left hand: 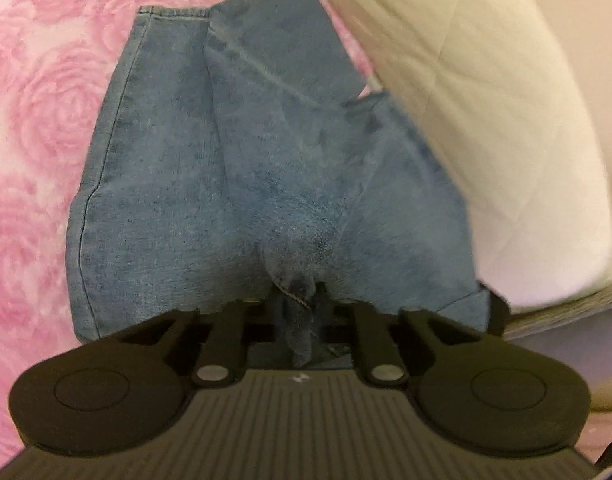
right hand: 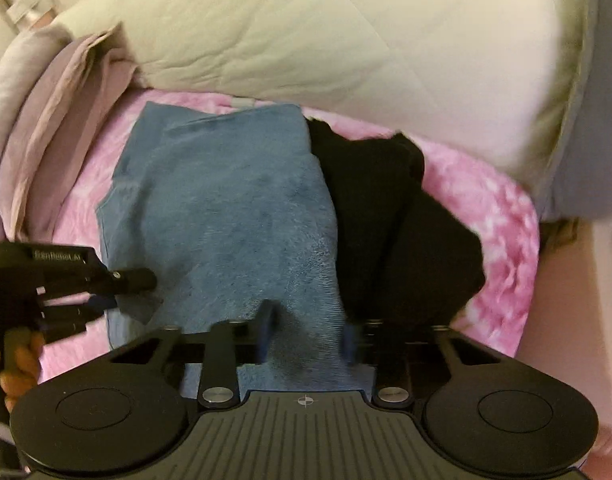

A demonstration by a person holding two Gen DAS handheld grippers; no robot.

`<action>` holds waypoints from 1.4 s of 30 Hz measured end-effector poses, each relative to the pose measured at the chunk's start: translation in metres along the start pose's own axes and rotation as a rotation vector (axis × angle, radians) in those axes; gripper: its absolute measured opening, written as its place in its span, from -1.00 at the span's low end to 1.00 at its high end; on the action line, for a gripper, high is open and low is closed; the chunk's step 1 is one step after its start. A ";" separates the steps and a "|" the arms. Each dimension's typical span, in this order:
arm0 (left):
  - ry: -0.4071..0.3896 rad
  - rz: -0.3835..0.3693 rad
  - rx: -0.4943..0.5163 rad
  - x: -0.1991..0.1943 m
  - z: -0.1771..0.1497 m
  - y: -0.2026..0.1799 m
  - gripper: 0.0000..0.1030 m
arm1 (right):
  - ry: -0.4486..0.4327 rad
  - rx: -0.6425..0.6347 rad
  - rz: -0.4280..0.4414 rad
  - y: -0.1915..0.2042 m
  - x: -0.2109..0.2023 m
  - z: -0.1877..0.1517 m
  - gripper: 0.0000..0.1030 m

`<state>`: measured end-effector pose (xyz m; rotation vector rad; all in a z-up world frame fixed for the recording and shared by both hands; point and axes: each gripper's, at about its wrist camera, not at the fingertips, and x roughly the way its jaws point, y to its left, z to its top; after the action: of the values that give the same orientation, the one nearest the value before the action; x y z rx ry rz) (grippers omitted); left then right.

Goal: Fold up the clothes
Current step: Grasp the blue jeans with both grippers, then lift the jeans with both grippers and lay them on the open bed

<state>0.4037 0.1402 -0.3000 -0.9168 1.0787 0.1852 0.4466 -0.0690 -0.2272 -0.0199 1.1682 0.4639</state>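
Note:
Blue denim jeans [left hand: 210,168] lie spread on a pink rose-patterned blanket [left hand: 38,112]. My left gripper [left hand: 299,298] is shut on a bunched fold of the denim at its near edge. In the right wrist view the same jeans [right hand: 226,200] lie flat. The right gripper [right hand: 307,330] stands open over their near edge, with denim between its blurred blue-padded fingers [right hand: 267,320]. The left gripper [right hand: 140,282] shows at the left there, held by a hand [right hand: 20,360] and pinching a denim corner.
A black garment [right hand: 398,224] lies crumpled right beside the jeans on the right. A cream quilted duvet [right hand: 346,48] bulks up along the far side, and the same duvet [left hand: 486,100] flanks the jeans' right. Mauve bedding [right hand: 46,120] is bunched at the far left.

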 end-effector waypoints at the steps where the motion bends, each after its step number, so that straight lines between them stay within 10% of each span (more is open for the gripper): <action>1: -0.025 -0.019 -0.002 -0.008 -0.001 0.000 -0.88 | -0.005 -0.014 0.006 0.003 -0.005 0.000 -0.62; 13: -0.456 -0.020 0.035 -0.221 -0.067 0.031 -0.91 | -0.124 -0.240 0.237 0.104 -0.104 -0.009 -0.86; 28: -0.926 0.076 -0.041 -0.490 -0.199 0.139 -0.93 | -0.314 -0.513 0.585 0.262 -0.222 -0.142 -0.99; 35: -1.069 0.166 0.026 -0.608 -0.255 0.173 -0.92 | -0.427 -0.496 0.726 0.327 -0.301 -0.212 -0.99; 42: -1.108 0.300 -0.035 -0.670 -0.302 0.242 -0.90 | -0.469 -0.485 0.683 0.368 -0.336 -0.282 -0.99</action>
<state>-0.2647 0.2689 0.0684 -0.5237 0.1617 0.8497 -0.0380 0.0789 0.0394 0.0683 0.5523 1.2764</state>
